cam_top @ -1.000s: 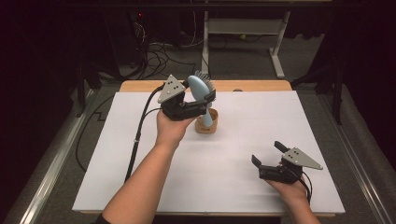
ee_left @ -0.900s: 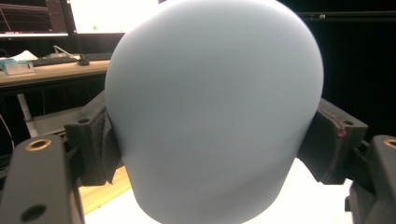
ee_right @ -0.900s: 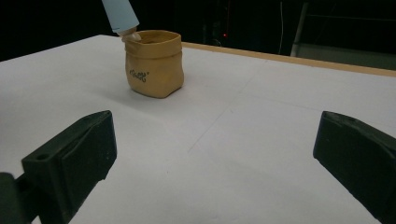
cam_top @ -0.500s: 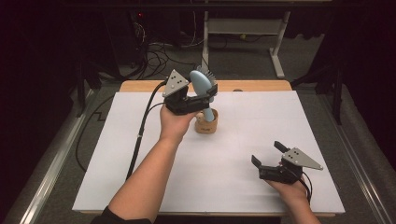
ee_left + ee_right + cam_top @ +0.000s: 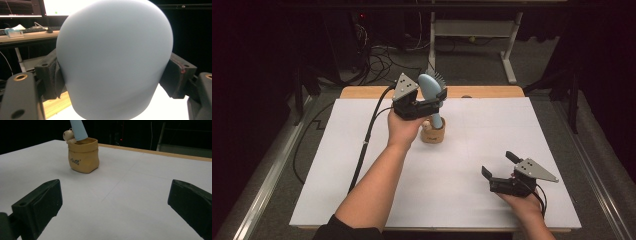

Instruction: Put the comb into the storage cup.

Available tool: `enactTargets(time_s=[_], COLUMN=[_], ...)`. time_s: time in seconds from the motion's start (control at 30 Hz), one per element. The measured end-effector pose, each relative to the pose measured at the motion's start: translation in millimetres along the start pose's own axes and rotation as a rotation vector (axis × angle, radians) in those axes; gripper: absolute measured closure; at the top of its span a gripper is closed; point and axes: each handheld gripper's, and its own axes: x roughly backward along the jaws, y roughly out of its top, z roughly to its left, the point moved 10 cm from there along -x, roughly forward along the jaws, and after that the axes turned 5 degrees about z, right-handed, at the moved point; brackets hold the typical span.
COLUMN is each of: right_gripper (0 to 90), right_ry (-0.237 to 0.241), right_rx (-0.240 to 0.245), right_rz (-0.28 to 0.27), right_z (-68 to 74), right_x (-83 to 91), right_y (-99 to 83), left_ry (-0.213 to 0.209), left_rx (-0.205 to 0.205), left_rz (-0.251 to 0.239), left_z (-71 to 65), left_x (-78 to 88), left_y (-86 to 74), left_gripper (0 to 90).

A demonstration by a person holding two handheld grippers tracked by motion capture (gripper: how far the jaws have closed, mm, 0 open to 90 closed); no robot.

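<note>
Two black jaws of the left gripper [image 5: 430, 104] clamp the pale blue hairbrush [image 5: 432, 97] by its wide head, handle pointing steeply down into the tan pouch-shaped holder [image 5: 433, 132] directly below. Nearer the person and well apart, the right gripper [image 5: 502, 167] rests on the white table [image 5: 512, 125], jaws spread and empty.

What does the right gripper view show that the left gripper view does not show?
Right gripper view: the tan holder standing on the white table, with the brush handle's end in it and the right gripper open. Left gripper view: the left gripper shut on the wide blue brush, monitors behind. Both show the blue brush.
</note>
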Motion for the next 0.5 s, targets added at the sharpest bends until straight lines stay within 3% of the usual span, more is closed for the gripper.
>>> enactTargets(time_s=[0.5], right_gripper=[0.5], right_ry=[-0.003], right_rx=[-0.003], right_rz=[-0.004], right_z=[-1.2], right_x=[2.2], right_y=[-0.2], left_ry=[0.014], left_rx=[0.008], left_rz=[0.022], left_z=[4.1], left_x=[-12.7], left_y=[-10.5], left_gripper=[20.3])
